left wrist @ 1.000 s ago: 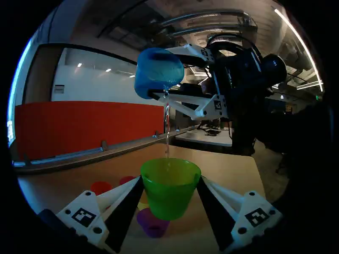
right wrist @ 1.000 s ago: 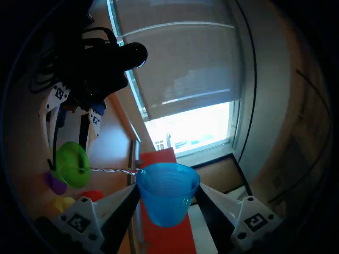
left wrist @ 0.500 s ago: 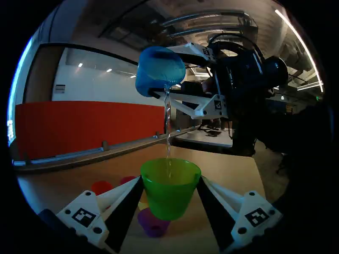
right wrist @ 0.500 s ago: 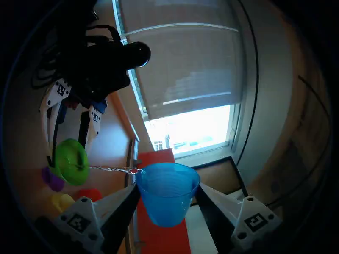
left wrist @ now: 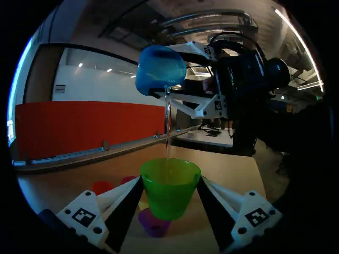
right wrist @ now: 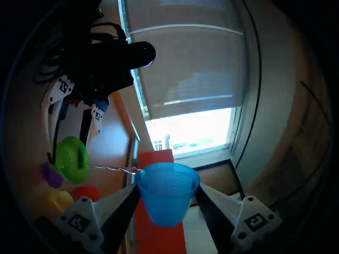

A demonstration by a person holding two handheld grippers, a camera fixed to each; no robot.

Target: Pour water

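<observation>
As right tool clamps blue cup, left tool green cup, stream seemingly inside

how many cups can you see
5: green cup in the left gripper, blue cup in the right gripper, purple cup, red cup and yellow cup on the table. A sixth may be partly hidden.
</observation>
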